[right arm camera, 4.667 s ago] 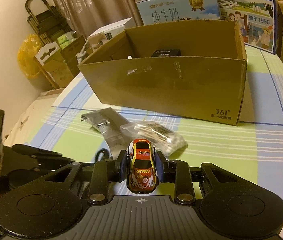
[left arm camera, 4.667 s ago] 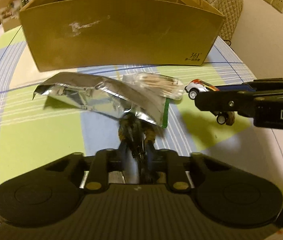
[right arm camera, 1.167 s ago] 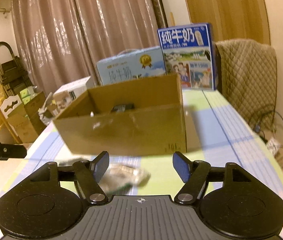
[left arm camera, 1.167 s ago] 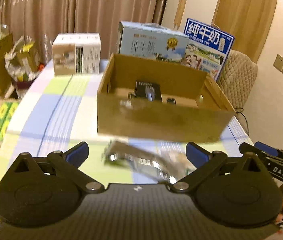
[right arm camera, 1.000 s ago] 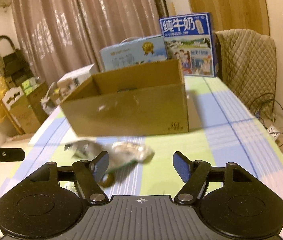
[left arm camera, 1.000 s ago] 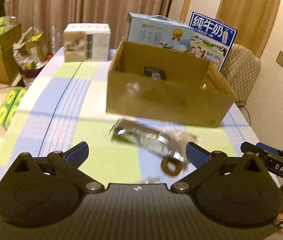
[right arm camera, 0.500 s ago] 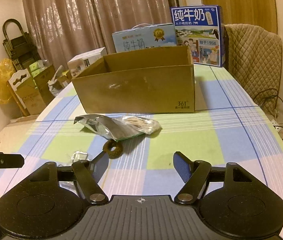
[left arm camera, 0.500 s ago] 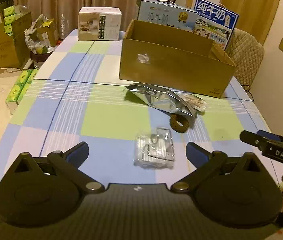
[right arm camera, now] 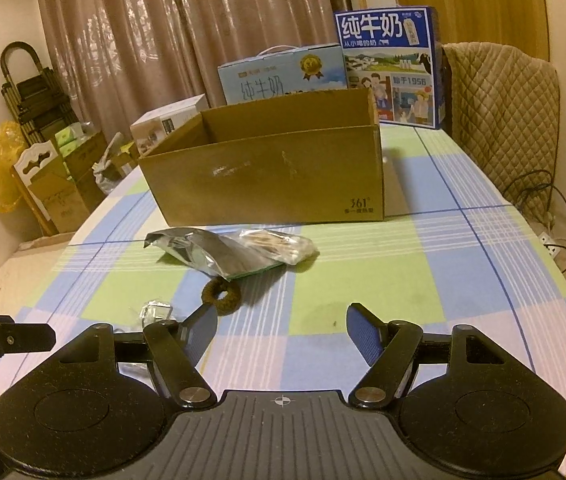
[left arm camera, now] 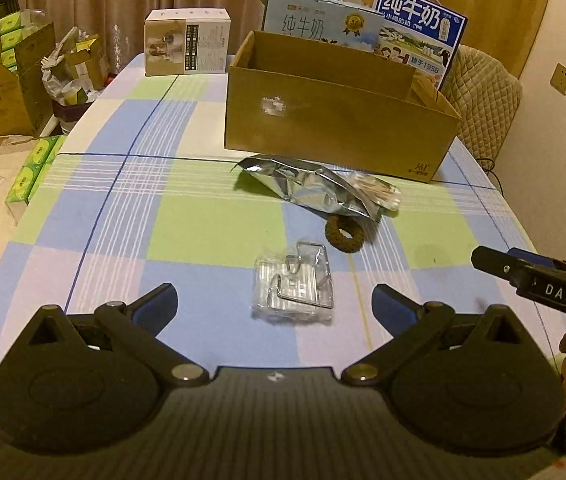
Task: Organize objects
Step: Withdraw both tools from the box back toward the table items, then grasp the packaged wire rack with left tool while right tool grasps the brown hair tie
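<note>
An open cardboard box (left arm camera: 335, 124) stands at the far middle of the checked table; it also shows in the right wrist view (right arm camera: 267, 176). In front of it lie a silver foil pouch (left arm camera: 307, 188), a clear bag of cotton swabs (left arm camera: 379, 194), a brown hair tie (left arm camera: 345, 234) and a clear packet of metal hooks (left arm camera: 295, 284). My left gripper (left arm camera: 275, 304) is open and empty, held just short of the hook packet. My right gripper (right arm camera: 281, 330) is open and empty, behind the hair tie (right arm camera: 221, 296) and the pouch (right arm camera: 207, 254).
Two blue milk cartons (left arm camera: 419, 28) stand behind the box, a white carton (left arm camera: 187, 48) at the far left. A quilted chair (right arm camera: 503, 120) is at the right. Boxes and bags (left arm camera: 7, 76) crowd the floor on the left. The right gripper's body (left arm camera: 543, 288) shows at the right.
Both grippers have let go of their objects and pulled back from the box toward the table's near side. The hook packet and hair tie have come into view.
</note>
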A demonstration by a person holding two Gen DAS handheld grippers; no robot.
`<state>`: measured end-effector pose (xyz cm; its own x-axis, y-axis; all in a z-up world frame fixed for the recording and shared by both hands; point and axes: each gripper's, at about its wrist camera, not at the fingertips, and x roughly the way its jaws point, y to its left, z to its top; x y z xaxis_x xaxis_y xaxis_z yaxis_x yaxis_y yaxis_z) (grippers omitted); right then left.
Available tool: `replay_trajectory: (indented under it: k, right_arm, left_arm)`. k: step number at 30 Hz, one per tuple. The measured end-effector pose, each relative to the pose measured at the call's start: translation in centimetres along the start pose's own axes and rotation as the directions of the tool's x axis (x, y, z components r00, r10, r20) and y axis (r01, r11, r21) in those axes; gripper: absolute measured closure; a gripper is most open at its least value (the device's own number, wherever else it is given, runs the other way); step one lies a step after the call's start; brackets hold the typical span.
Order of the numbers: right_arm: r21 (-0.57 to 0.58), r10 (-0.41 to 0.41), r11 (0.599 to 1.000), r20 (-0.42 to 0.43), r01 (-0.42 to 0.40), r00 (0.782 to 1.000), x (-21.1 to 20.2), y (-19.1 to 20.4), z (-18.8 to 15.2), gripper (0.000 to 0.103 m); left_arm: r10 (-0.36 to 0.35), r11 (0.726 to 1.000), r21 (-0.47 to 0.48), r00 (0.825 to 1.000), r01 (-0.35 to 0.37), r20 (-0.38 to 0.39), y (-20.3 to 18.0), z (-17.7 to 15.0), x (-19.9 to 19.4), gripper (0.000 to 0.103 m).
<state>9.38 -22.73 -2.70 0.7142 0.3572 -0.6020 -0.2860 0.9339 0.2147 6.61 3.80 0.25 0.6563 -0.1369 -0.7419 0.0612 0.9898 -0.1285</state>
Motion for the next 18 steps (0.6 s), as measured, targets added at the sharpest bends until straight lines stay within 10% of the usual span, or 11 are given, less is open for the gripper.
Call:
replay_trajectory:
  k: [18]
  right_arm:
    - [-0.023,-0.063,0.998,-0.116,0.061,0.991,3.4,-0.9,0.0,0.034]
  left_arm:
    - [-0.016,1.000,-0.007,0.999,0.015,-0.041,-1.1,-1.9,4.8,0.013]
